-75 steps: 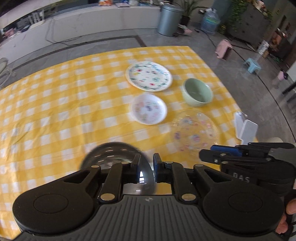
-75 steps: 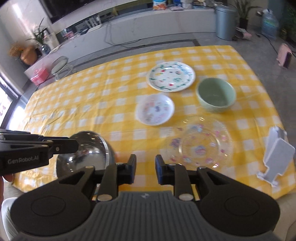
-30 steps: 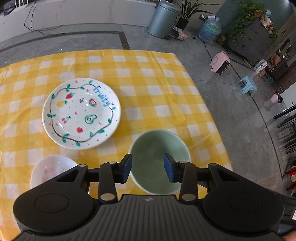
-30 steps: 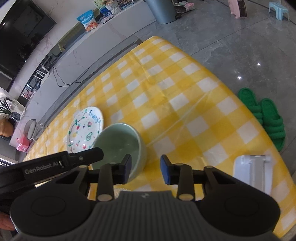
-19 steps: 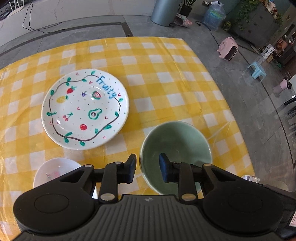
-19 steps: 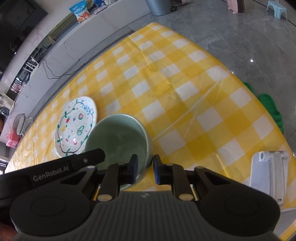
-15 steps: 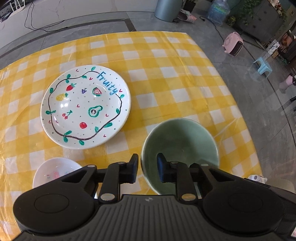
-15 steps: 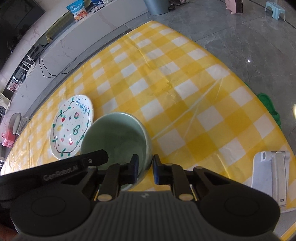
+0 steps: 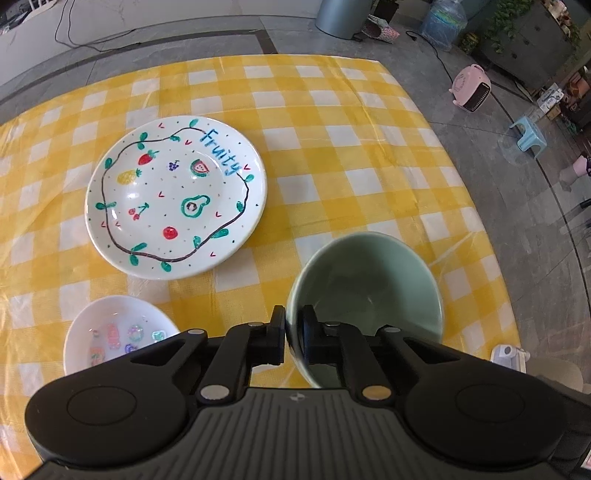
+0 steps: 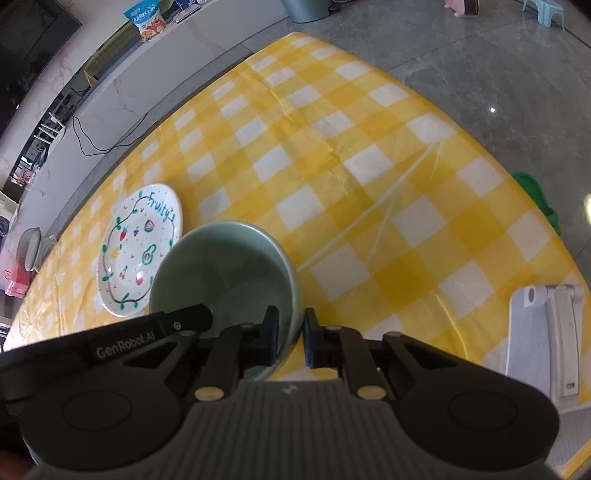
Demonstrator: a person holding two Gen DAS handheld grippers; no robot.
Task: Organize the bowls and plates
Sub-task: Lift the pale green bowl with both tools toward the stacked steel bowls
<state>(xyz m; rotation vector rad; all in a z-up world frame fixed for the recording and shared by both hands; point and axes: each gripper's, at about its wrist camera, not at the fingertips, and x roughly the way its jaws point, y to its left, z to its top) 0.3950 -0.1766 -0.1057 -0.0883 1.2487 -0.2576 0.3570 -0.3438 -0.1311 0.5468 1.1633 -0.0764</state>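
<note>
A pale green bowl (image 9: 365, 284) sits near the right edge of the yellow checked table. My left gripper (image 9: 293, 332) is shut on its left rim, one finger inside and one outside. My right gripper (image 10: 291, 332) is shut on the bowl's (image 10: 225, 266) right rim in the same way. The left gripper's body also shows in the right wrist view (image 10: 122, 341). A large white "Fruity" plate (image 9: 175, 195) lies to the left, also seen in the right wrist view (image 10: 138, 247). A small white patterned dish (image 9: 114, 332) lies nearer me.
A white plastic stand (image 10: 543, 332) sits at the table's right front corner. The table edge (image 9: 472, 192) drops to grey floor on the right. A bin (image 9: 341, 16), a pink heater (image 9: 471, 88) and a blue stool (image 9: 528, 134) stand on the floor.
Both grippers came from the near side of the table to the green bowl and closed on its opposite rims. The jaws have narrowed over the last second. The steel bowl is out of view.
</note>
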